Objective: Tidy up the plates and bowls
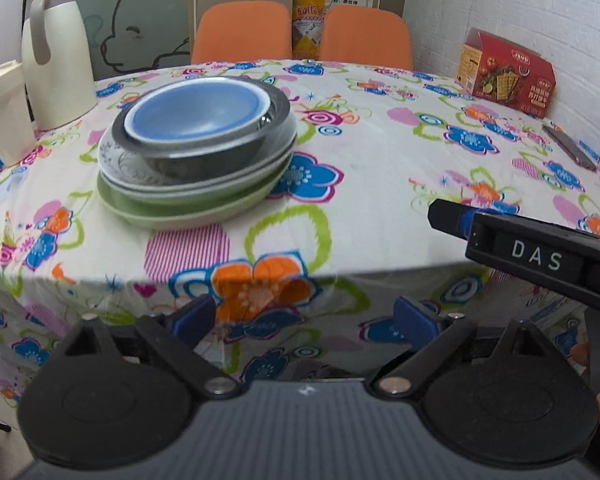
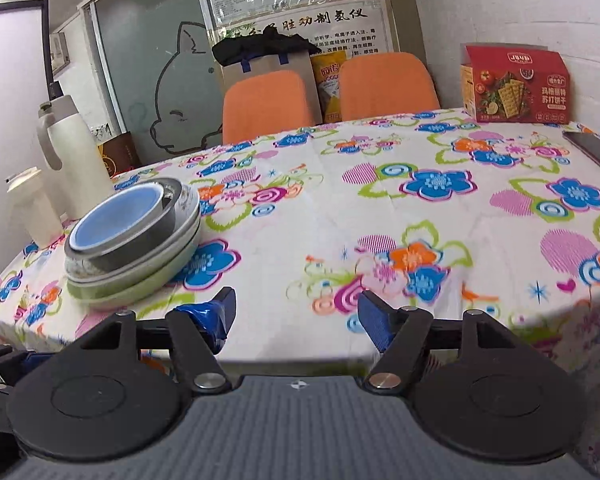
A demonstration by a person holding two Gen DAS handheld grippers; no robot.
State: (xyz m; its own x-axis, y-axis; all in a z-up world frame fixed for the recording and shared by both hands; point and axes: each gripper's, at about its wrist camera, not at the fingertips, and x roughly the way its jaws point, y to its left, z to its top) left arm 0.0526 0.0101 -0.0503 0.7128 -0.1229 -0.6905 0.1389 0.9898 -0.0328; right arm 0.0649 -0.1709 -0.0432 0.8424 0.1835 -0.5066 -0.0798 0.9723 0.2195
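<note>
We're hanging back from the table edge, both grippers empty with jaws spread.

We're eyeing one stack at the table's left: blue bowl (image 1: 196,110) nested in one steel bowl (image 1: 220,148), over roughly three plates (image 1: 188,204). Left gripper (image 1: 304,320) and right gripper (image 2: 296,320) aren't touching it; we're judging it done, so approaching gently.

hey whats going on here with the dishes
A person holds a gripper in each hand at the near edge of a table with a flowered cloth. Both the left gripper and the right gripper are open and empty. The dishes sit stacked near the thermos: a blue bowl inside a metal bowl, on plates. Nothing is being touched.
</note>
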